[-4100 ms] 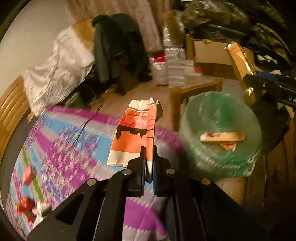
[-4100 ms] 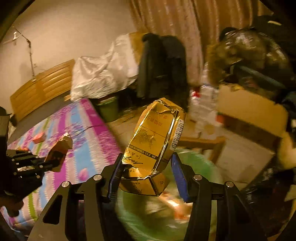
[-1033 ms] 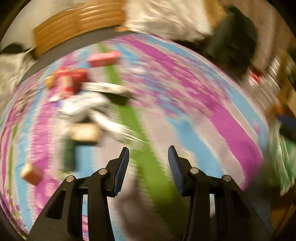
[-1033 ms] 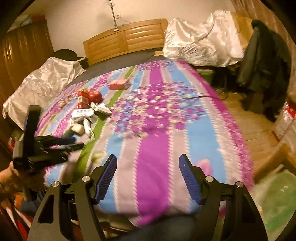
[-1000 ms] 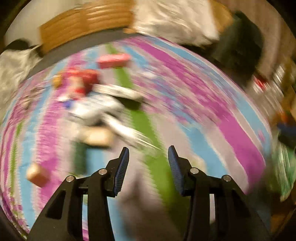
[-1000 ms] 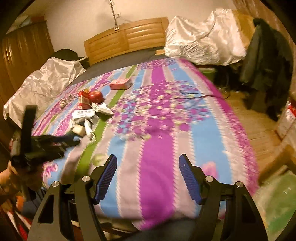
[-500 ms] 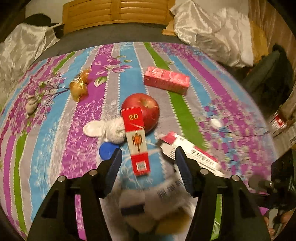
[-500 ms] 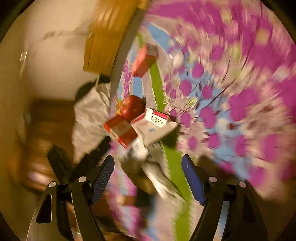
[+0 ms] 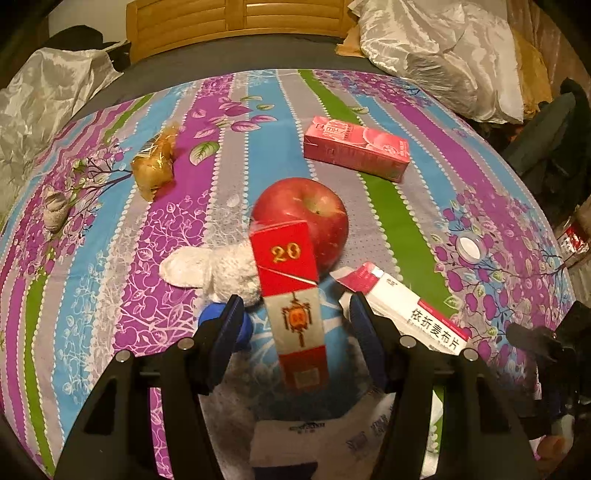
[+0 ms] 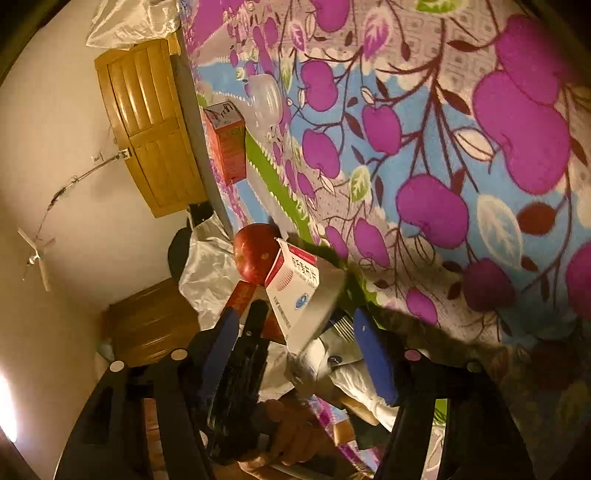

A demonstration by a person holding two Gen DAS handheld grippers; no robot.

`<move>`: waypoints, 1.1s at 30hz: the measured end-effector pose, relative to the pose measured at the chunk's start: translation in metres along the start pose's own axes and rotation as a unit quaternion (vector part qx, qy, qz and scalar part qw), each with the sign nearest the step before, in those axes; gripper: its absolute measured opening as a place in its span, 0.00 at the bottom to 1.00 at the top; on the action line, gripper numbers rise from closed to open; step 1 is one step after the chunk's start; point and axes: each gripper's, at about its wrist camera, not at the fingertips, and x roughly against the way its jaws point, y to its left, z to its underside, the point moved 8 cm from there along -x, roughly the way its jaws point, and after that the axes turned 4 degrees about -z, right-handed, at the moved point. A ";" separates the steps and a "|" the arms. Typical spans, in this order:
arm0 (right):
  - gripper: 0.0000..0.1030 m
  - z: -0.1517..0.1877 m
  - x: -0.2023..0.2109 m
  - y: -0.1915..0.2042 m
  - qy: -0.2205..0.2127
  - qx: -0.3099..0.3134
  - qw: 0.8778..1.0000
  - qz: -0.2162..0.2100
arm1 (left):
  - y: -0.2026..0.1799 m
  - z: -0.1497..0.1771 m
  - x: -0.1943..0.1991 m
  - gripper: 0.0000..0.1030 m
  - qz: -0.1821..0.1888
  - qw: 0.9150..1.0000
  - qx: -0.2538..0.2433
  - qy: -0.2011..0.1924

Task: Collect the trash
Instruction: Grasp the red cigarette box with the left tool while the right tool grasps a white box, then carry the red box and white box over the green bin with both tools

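My left gripper (image 9: pixel 295 321) is open, its jaws either side of a long red and grey carton marked 20 (image 9: pixel 291 295) that leans on a red apple (image 9: pixel 303 218). A white and red medicine box (image 9: pixel 402 310) lies just right of it. My right gripper (image 10: pixel 295 332) is open around that medicine box (image 10: pixel 299 291), tilted sideways; the apple (image 10: pixel 255 251) shows beyond it. A pink juice carton (image 9: pixel 356 147), a white sock (image 9: pixel 210 266), a blue cap (image 9: pixel 208 314) and a yellow snack wrapper (image 9: pixel 155 166) lie on the striped bedspread (image 9: pixel 110 258).
A small clear lid (image 9: pixel 469 245) lies at the right of the bedspread. A wooden headboard (image 9: pixel 236 22) stands at the back with silvery bundles (image 9: pixel 436 48) beside it. Crumpled white packaging (image 9: pixel 295 439) lies under my left gripper. The right gripper's body (image 9: pixel 546 347) shows at the right edge.
Both grippers let go of their cartons at the green bin and swung back to the bed. In the last half second the left closed in on the red carton; the right reached the medicine box.
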 end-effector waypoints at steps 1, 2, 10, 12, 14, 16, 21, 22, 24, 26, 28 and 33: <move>0.65 -0.001 -0.007 0.001 0.003 -0.003 1.000 -0.002 | 0.000 -0.001 -0.001 0.56 -0.003 1.000 -0.002 0.000; 0.65 0.000 -0.011 0.002 0.004 -0.005 1.000 -0.006 | 0.001 -0.001 -0.002 0.55 -0.006 1.000 -0.002 0.000; 0.24 -0.001 -0.042 0.002 0.021 0.027 0.999 0.004 | 0.002 0.003 -0.009 0.20 -0.009 1.000 -0.004 0.008; 0.13 0.002 -0.043 0.008 0.029 0.060 0.998 0.004 | 0.003 0.002 -0.006 0.20 -0.012 1.000 -0.003 0.001; 0.12 0.007 -0.040 0.021 0.032 0.110 0.993 0.007 | 0.004 0.000 0.001 0.20 -0.016 1.000 -0.005 -0.014; 0.11 0.013 -0.034 0.032 0.036 0.136 0.990 -0.004 | 0.006 -0.003 0.012 0.20 -0.017 0.999 -0.006 -0.033; 0.11 0.020 -0.003 0.054 0.030 0.134 0.989 -0.052 | 0.008 -0.010 0.030 0.19 -0.019 0.998 -0.002 -0.053; 0.11 0.021 0.006 0.057 0.028 0.130 0.989 -0.064 | 0.009 -0.010 0.036 0.19 -0.019 0.998 0.001 -0.057; 0.11 0.023 0.030 0.061 0.027 0.126 0.988 -0.085 | 0.011 -0.011 0.046 0.19 -0.020 0.998 0.006 -0.067; 0.11 0.027 0.050 0.071 0.026 0.126 0.986 -0.106 | 0.011 -0.010 0.060 0.19 -0.023 0.997 0.011 -0.079; 0.11 0.031 0.066 0.080 0.026 0.124 0.984 -0.126 | 0.010 -0.009 0.078 0.19 -0.029 0.995 0.008 -0.096; 0.11 0.045 0.127 0.090 0.027 0.132 0.978 -0.161 | -0.003 0.001 0.115 0.19 -0.024 0.992 -0.005 -0.123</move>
